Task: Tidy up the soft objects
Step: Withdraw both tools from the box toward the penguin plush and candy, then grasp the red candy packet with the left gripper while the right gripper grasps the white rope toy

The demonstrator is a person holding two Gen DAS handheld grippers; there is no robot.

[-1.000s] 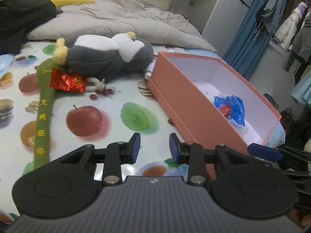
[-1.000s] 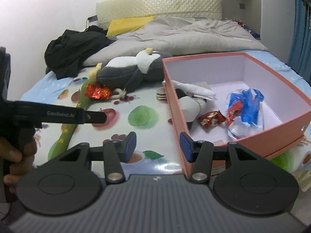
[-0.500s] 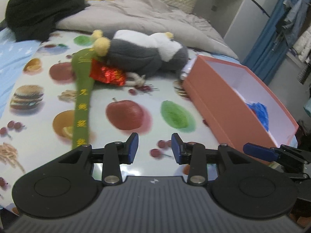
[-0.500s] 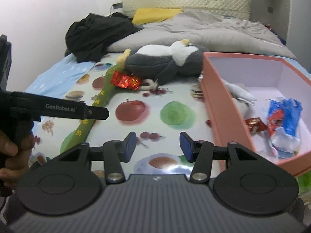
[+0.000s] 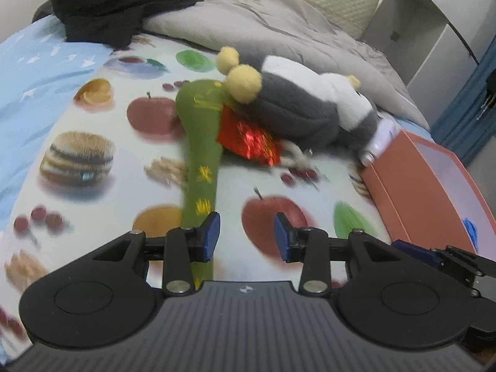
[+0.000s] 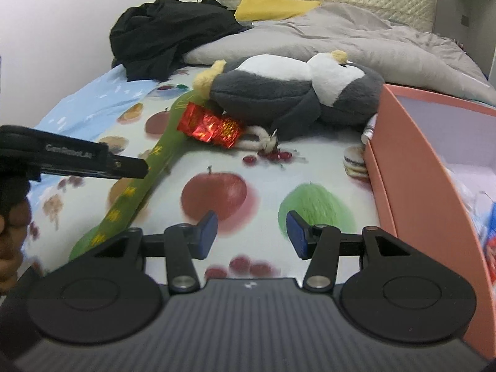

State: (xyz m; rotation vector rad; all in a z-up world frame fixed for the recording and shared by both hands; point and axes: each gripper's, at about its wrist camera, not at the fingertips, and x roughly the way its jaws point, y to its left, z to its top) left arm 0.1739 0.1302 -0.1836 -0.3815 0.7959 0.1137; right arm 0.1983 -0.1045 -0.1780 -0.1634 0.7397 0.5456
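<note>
On bed, mid-sheet: green plush strip (image 5: 201, 167) up next.
Its long axis runs away from me, near end just beside my left tool (image 5: 247, 232), jaws part-open after just widening, empty. Right tool (image 6: 251, 231) half-open, empty, farther off. Penguin plush (image 6: 288, 93) beyond, box (image 6: 424, 192) at right edge.

Grey-white plush penguin (image 6: 291, 93) lies sideways beside long green plush (image 6: 148, 170) and salmon box (image 6: 424, 167).

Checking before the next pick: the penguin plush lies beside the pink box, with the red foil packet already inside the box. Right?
Not quite. The red foil packet is outside the pink box, on the bed against the penguin plush and across the green plush. The right wrist view shows it.
</note>
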